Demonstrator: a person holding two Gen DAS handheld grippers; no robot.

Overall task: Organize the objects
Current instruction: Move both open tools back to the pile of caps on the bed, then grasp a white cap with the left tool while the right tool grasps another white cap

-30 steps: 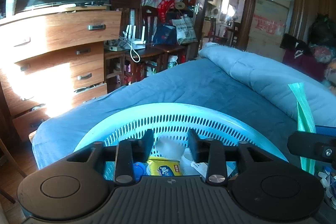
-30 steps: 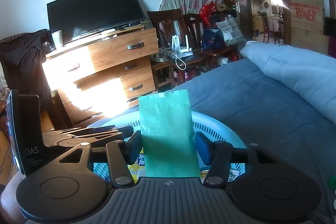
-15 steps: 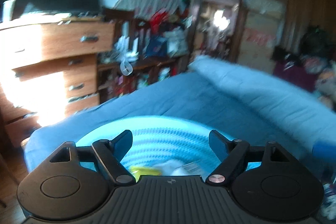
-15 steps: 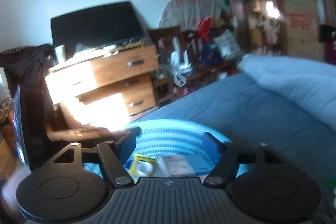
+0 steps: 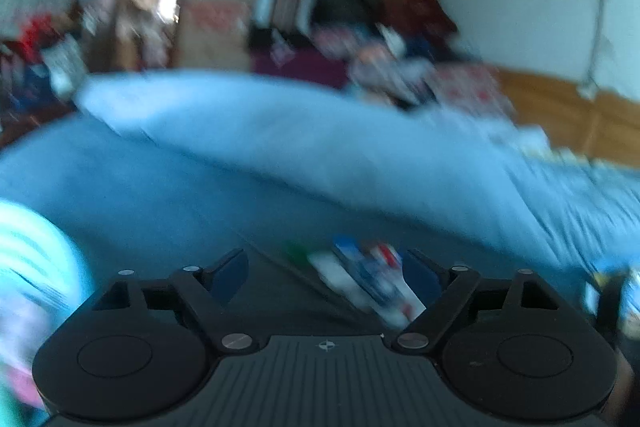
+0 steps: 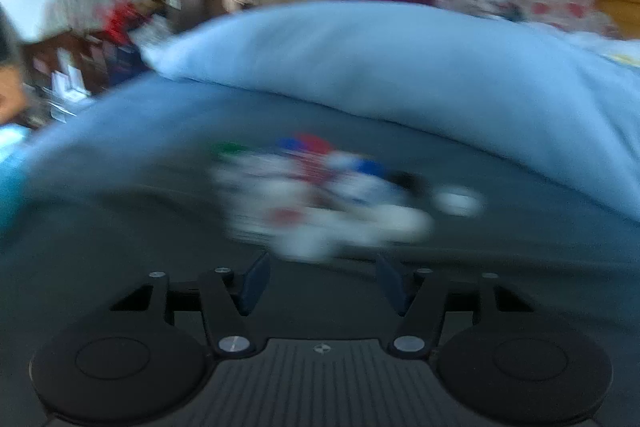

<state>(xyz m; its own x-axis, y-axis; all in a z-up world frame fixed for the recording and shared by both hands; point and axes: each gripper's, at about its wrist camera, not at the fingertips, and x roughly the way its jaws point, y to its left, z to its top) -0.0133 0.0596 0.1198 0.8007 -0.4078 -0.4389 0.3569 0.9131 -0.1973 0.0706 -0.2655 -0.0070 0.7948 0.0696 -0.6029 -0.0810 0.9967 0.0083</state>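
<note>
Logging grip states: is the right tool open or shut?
Open: the right tool shows its two fingers spread apart with only dark bedsheet between them.

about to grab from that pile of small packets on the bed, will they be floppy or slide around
The pile of packets looks like thin, flat sachets, so probably light and floppy, though blur hides detail. They lie loose and overlapping on the soft blanket, so nudging one may shift its neighbours. Both tongs, right and left, are open.

Cluttered bedroom: bed (image 6: 120, 235), duvet (image 6: 400, 75)
</note>
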